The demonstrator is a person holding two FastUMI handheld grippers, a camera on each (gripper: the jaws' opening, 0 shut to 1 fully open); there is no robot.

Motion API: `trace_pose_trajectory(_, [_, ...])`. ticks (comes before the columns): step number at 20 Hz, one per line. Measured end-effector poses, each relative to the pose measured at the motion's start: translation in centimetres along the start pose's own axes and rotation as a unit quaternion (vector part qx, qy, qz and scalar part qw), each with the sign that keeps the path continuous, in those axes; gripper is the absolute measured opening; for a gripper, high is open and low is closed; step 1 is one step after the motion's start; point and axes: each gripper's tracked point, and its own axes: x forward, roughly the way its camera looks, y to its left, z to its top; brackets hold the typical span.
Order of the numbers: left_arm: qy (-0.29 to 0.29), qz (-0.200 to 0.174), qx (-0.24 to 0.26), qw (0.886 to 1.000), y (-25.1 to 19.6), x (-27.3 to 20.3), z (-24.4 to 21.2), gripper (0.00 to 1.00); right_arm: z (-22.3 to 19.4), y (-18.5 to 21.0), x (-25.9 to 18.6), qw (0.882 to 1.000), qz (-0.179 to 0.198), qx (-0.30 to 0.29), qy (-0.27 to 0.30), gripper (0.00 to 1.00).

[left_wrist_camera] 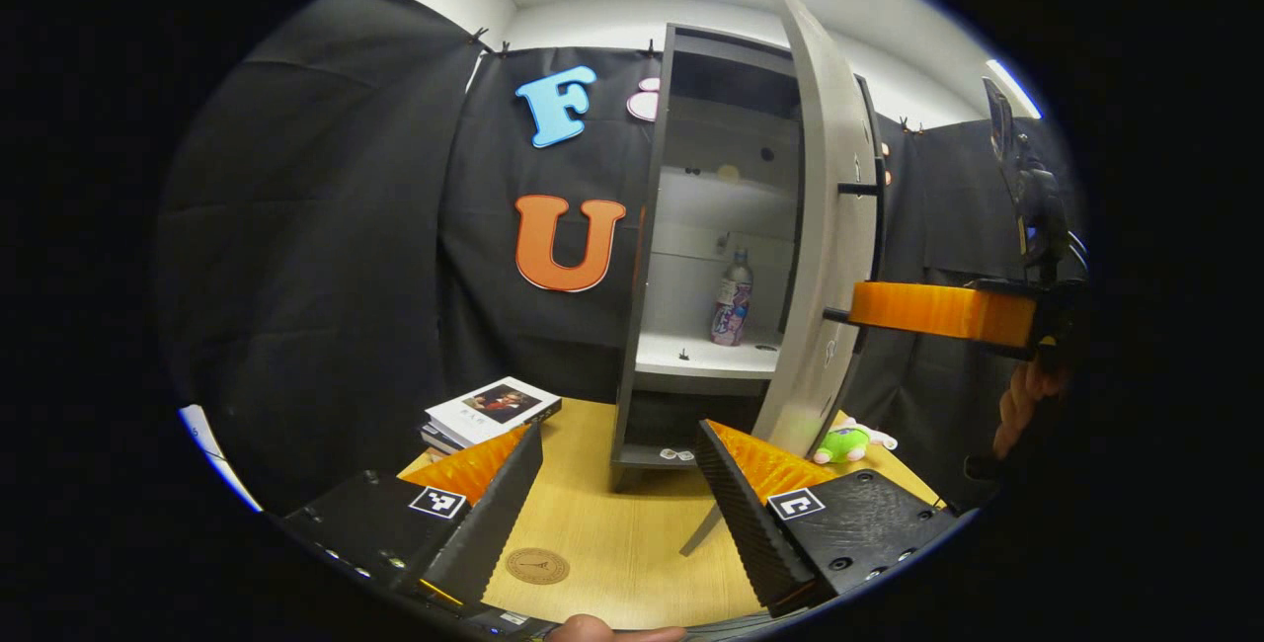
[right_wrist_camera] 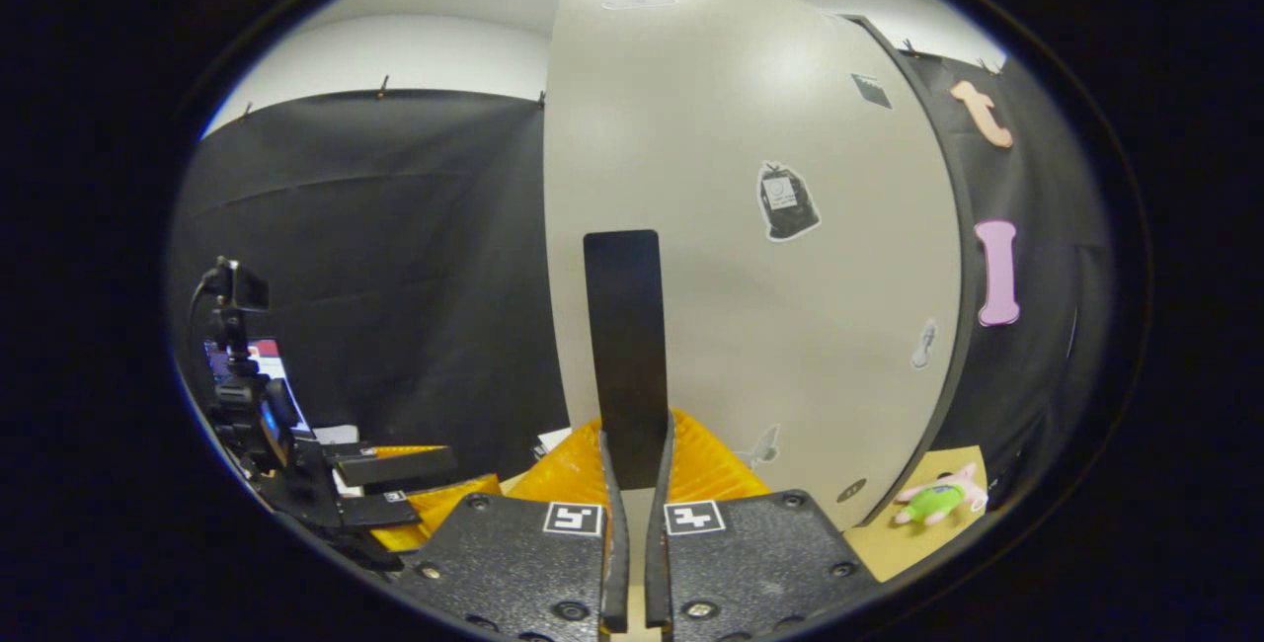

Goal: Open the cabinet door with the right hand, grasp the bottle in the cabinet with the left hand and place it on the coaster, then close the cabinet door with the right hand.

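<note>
While right gripper [right_wrist_camera: 632,464] clamps the door handle [right_wrist_camera: 622,346] — bottle [left_wrist_camera: 732,299] stands upright.

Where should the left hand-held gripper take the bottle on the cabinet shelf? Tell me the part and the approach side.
Grip the clear plastic bottle with the purple label around its straight labelled body, coming from the open front of the grey cabinet. It stands upright on the shelf, with free space either side.
</note>
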Motion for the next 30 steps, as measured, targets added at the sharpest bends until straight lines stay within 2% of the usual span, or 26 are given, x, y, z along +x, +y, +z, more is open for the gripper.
trace_pose_trajectory(6, [0.006, -0.028, 0.009, 1.0, -3.2, 0.7, -0.3, 0.95, -0.1, -0.9, -1.4, 1.0, 0.001, -0.004, 0.01, 0.1])
trace_pose_trajectory(11, [0.008, -0.056, 0.008, 0.998, -6.5, 1.5, -0.3, 0.95, -0.3, -1.8, -2.7, 0.999, -0.029, -0.008, 0.011, 0.1])
trace_pose_trajectory(19, [0.007, -0.104, 0.028, 0.994, -11.5, 2.4, -0.4, 0.95, -0.6, -3.2, -4.7, 0.995, -0.103, 0.008, 0.001, 0.06])
trace_pose_trajectory(22, [0.006, -0.12, 0.033, 0.992, -12.9, 2.6, -0.4, 0.95, -0.7, -4.2, -4.6, 0.989, -0.151, -0.012, -0.005, 0.06])
trace_pose_trajectory(25, [0.012, -0.128, 0.031, 0.991, -13.8, 2.9, -0.9, 0.95, -0.9, -4.5, -4.5, 0.984, -0.179, 0.007, -0.015, 0.03])
trace_pose_trajectory(30, [0.022, -0.132, 0.033, 0.991, -14.5, 3.4, -1.5, 0.95, -1.0, -5.9, -5.1, 0.972, -0.234, 0.021, -0.032, 0.05])
